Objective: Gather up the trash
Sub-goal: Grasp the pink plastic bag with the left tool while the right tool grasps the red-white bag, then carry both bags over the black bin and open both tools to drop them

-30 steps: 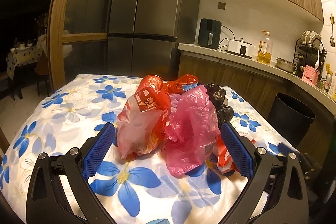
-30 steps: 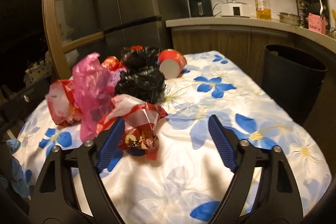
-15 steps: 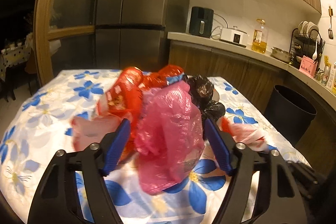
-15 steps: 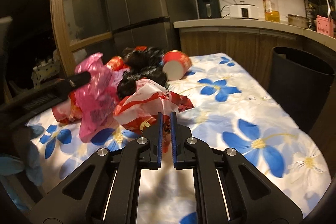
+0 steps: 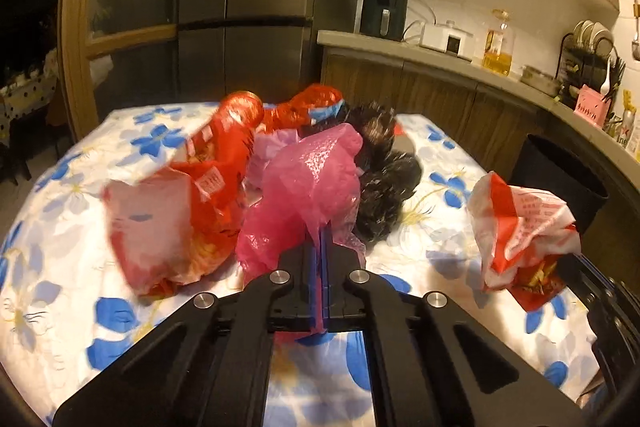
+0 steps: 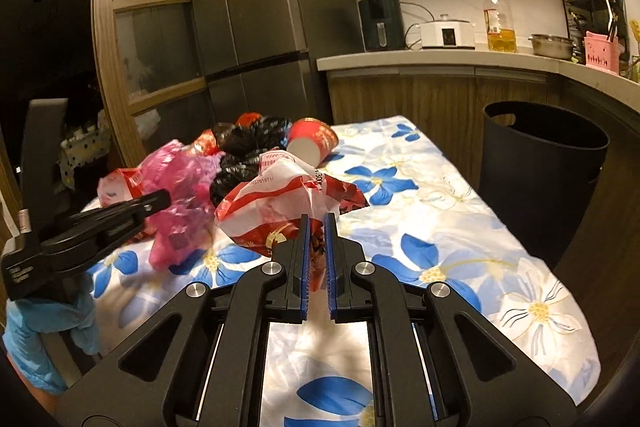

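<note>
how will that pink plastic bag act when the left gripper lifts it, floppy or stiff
Likely floppy: the pink plastic bag is thin, crinkled film bunched in the shut left gripper. Probably very light, since it looks empty. It may drag the red bag pressed beside it.

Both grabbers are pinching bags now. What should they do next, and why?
Probably lift both bags and carry them toward the black bin. The left gripper is shut on the pink bag, the right gripper on the red-and-white bag, and the bin stands open beside the table.
</note>
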`<state>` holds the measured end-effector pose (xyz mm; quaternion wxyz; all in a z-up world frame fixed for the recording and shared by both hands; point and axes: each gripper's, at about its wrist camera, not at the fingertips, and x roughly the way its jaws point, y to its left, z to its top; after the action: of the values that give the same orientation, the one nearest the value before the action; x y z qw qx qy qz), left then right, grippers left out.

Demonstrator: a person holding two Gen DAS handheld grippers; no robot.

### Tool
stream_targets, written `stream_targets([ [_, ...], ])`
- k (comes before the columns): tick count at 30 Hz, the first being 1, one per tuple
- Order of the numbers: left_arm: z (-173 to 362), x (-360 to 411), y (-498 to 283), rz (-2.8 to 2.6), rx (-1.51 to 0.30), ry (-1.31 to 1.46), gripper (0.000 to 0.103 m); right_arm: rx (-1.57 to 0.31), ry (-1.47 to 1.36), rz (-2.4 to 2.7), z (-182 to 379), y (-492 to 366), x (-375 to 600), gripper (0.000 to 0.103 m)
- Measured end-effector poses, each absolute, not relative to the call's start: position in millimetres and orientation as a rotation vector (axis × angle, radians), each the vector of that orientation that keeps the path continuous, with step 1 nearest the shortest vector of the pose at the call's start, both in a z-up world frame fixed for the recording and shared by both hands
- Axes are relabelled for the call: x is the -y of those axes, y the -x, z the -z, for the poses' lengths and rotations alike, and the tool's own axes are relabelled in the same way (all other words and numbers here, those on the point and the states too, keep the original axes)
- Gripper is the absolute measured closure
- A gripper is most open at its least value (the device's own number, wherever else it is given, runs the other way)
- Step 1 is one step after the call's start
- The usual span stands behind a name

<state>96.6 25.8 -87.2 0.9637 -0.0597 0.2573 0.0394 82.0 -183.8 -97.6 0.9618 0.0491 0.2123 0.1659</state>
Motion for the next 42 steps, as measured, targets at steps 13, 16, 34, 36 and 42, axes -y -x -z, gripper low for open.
stream_targets([
  [13, 16, 7, -82, 0.016, -0.36, 0.154, 0.102, -0.328, -0.157, -0.267, 61, -76, 231, 0.097],
  [16, 7, 35, -100, 0.085, -0.353, 0.147, 0.102, -0.297, -0.171, -0.207, 52, -80, 254, 0.097],
  [34, -8, 239, -215, 0.467, -0.263, 0.109, 0.102, -0.164, -0.26, 0.185, 18, -151, 405, 0.096],
  [36, -5, 250, -226, 0.481, -0.27, 0.11, 0.102, -0.169, -0.27, 0.193, 18, -161, 414, 0.096],
  [42, 4, 272, -248, 0.519, -0.288, 0.108, 0.102, -0.183, -0.278, 0.2, 19, -185, 426, 0.096],
])
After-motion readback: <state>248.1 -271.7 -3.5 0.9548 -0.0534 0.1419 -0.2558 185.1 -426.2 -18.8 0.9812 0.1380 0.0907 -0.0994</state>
